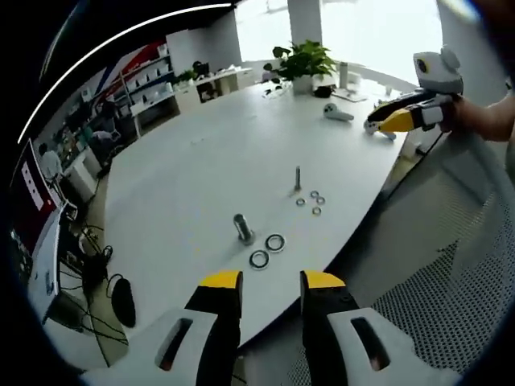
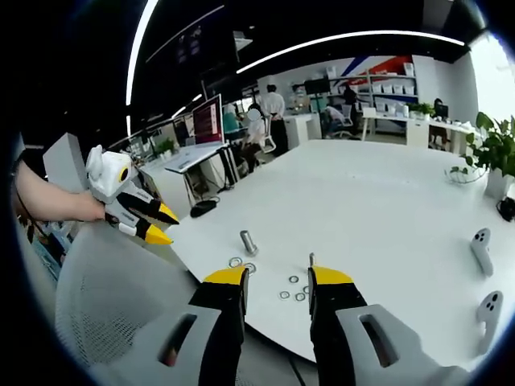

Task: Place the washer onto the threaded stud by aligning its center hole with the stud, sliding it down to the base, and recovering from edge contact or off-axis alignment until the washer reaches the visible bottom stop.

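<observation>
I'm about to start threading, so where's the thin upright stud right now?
In the left gripper view the thin stud stands upright on the white table, just beyond four small washers and right of the thicker bolt.

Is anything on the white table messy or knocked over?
Nothing looks spilled or broken. The big bolt and thin stud stand upright, with two large washers and some small washers lying flat and loose beside them.
</observation>
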`<action>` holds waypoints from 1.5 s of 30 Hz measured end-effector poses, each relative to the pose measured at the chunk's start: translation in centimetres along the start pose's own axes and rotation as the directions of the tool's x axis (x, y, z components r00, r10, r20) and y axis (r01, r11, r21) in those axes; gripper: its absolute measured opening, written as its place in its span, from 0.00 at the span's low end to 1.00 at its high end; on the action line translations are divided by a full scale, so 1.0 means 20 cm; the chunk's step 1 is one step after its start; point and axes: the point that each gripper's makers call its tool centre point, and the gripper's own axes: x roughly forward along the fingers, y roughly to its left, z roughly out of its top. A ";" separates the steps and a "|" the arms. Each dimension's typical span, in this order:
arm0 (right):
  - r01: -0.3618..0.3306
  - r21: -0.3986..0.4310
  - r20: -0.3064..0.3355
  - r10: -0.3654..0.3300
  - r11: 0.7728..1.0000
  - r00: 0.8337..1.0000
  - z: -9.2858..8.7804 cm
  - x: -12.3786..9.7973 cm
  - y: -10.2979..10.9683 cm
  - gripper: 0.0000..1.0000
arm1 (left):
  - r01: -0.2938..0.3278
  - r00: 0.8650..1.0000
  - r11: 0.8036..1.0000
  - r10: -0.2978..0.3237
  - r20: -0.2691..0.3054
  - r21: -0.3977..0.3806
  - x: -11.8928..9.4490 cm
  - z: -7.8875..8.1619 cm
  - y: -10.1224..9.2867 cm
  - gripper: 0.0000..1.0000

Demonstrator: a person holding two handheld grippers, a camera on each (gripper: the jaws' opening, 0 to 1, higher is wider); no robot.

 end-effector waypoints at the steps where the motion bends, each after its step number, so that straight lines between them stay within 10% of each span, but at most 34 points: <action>1: 0.000 0.001 -0.001 0.000 1.000 1.000 0.00 0.00 0.00 0.32 | 0.014 1.000 1.000 -0.014 -0.013 0.004 0.02 0.01 0.00 0.27; 9: 0.006 -0.005 -0.011 -0.006 1.000 1.000 -0.01 0.00 -0.01 0.32 | 0.083 0.994 0.996 -0.079 -0.071 0.044 0.23 0.05 -0.03 0.27; 19: 0.018 -0.004 -0.002 -0.018 1.000 1.000 0.00 -0.01 -0.02 0.32 | 0.063 0.988 0.994 -0.075 -0.137 -0.089 0.42 -0.08 -0.01 0.27; 45: 0.028 0.009 -0.004 -0.028 1.000 1.000 -0.01 -0.01 -0.03 0.32 | -0.072 0.976 0.978 0.028 -0.217 -0.198 0.50 -0.19 0.14 0.30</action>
